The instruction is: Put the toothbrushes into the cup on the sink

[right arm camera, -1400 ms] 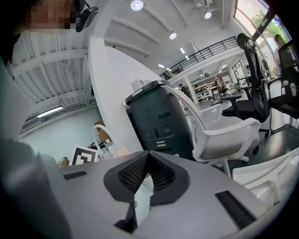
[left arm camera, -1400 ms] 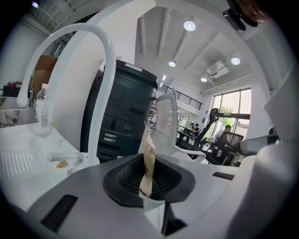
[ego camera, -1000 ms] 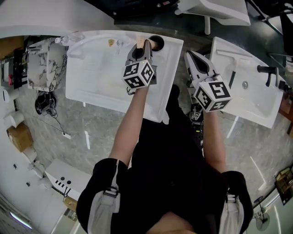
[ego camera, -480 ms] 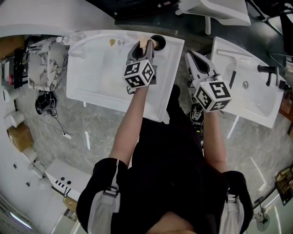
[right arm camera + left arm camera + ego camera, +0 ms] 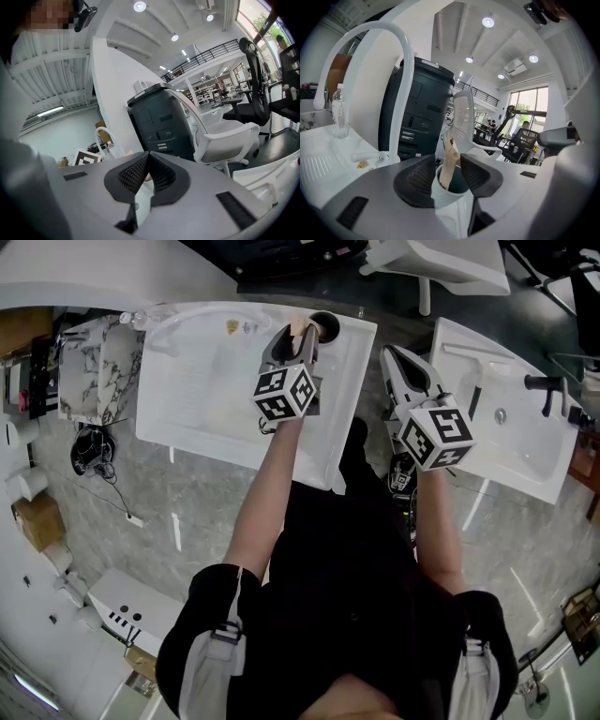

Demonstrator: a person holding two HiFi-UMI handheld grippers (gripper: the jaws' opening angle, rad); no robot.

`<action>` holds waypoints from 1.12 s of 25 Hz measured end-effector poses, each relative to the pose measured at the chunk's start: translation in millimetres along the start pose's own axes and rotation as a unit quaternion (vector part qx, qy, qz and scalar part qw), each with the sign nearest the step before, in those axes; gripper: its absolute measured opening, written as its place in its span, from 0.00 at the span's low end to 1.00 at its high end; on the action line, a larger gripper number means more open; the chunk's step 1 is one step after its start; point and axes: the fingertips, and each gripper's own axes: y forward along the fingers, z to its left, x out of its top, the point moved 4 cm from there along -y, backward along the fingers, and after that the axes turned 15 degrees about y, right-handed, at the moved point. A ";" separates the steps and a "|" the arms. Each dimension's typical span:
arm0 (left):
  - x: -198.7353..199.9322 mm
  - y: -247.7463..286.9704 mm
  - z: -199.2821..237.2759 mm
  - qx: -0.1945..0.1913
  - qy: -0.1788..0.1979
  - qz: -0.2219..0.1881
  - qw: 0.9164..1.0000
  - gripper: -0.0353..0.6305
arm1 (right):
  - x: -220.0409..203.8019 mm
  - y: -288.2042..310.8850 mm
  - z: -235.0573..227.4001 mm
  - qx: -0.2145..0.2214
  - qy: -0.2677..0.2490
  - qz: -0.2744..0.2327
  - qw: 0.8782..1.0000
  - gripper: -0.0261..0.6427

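A white cup (image 5: 451,191) with a dark inside stands on the back right corner of the white sink (image 5: 206,362). In the head view the cup (image 5: 324,326) lies just beyond my left gripper (image 5: 298,332). A toothbrush in a tan paper wrapper (image 5: 450,157) stands tilted in the cup. My left gripper (image 5: 448,165) straddles it with jaws that have just been opening; the pads (image 5: 423,177) are clear of the wrapper. My right gripper (image 5: 387,352) hovers over the gap between the two sinks, shut and with nothing in it (image 5: 149,157).
A white arched faucet (image 5: 396,33) and a clear water bottle (image 5: 339,117) stand on the sink's back rim. A dark grey bin (image 5: 419,110) is behind the sink. A second sink (image 5: 511,442) with a black faucet (image 5: 546,382) is at the right.
The left gripper's jaws have spread apart, letting go of the wrapped toothbrush, which now stands in the cup. Neither hand has shifted.
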 end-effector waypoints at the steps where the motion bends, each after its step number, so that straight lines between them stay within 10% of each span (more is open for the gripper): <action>1: 1.2 -2.1 -0.4 0.000 -0.001 -0.001 1.000 0.31 | 0.6 -1.1 1.0 0.001 -0.001 -0.001 1.000 0.08; 28: 36.7 -83.7 -21.2 -0.001 0.021 -0.062 0.998 0.29 | 19.0 -36.9 37.9 0.045 -0.038 -0.033 0.998 0.08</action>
